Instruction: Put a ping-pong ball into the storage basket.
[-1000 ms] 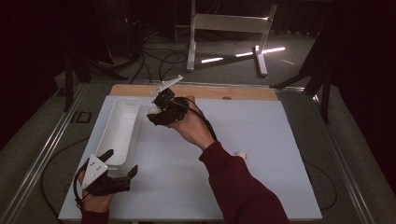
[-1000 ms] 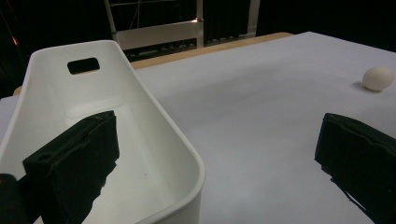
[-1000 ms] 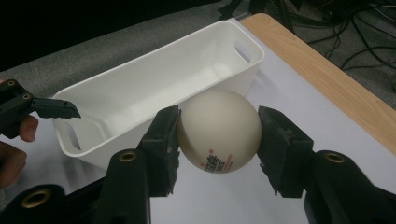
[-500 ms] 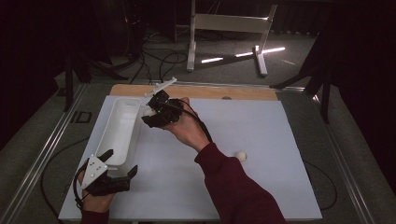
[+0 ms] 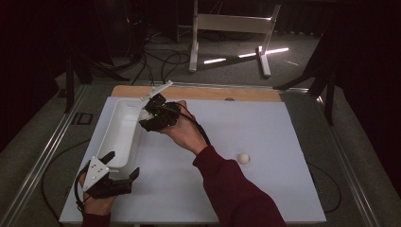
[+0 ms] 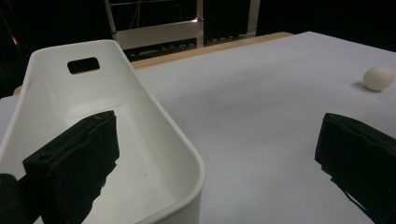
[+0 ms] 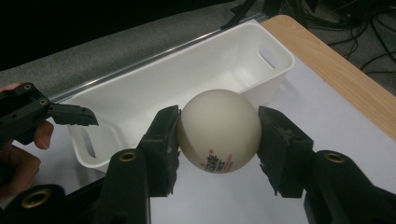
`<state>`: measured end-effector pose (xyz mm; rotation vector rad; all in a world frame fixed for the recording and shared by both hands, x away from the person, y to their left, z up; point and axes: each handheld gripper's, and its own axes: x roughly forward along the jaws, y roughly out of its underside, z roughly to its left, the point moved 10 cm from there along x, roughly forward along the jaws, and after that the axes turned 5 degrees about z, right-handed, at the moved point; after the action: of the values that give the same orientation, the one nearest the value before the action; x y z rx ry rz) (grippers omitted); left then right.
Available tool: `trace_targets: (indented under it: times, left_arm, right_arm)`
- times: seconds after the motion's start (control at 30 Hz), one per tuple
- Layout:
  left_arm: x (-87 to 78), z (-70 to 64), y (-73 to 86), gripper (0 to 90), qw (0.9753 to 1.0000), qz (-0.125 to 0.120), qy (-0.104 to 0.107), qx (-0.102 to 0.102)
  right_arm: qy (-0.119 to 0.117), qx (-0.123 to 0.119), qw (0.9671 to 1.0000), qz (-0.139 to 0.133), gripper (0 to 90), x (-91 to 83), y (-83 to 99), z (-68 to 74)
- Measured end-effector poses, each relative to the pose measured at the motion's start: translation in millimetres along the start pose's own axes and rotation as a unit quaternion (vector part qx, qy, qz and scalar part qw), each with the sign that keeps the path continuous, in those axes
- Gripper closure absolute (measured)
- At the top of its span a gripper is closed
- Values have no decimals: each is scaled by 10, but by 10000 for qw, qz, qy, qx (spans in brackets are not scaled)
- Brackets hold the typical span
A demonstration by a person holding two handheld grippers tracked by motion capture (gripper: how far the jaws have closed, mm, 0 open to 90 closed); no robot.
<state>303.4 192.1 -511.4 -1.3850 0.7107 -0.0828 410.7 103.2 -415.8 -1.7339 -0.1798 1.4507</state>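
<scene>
Got a ping-pong ball pinched in my right gripper jaws, hanging right by the rim of the white bin. My left gripper sits with jaws wide apart, straddling the bin's near corner. A second ball lies on the tabletop

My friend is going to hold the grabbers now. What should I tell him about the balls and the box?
Right gripper: shut on a white ball, beside the long side of the white bin, not yet above it.
Left gripper: open, jaws astride the bin's near end wall, one inside, one outside.
Second ball: lying loose on the white mat, to the right.
Done: first ball picked up.
Left: probably drop it into the bin, then fetch the second ball.
</scene>
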Motion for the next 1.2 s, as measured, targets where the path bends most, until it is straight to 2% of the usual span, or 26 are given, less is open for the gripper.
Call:
trace_targets:
  times: [1.2]
  left_arm:
    - [-7,4,-5,2,10000,-14,-2,2]
  right_arm:
    - [-206,-175,9996,13,502,306,-114,250]
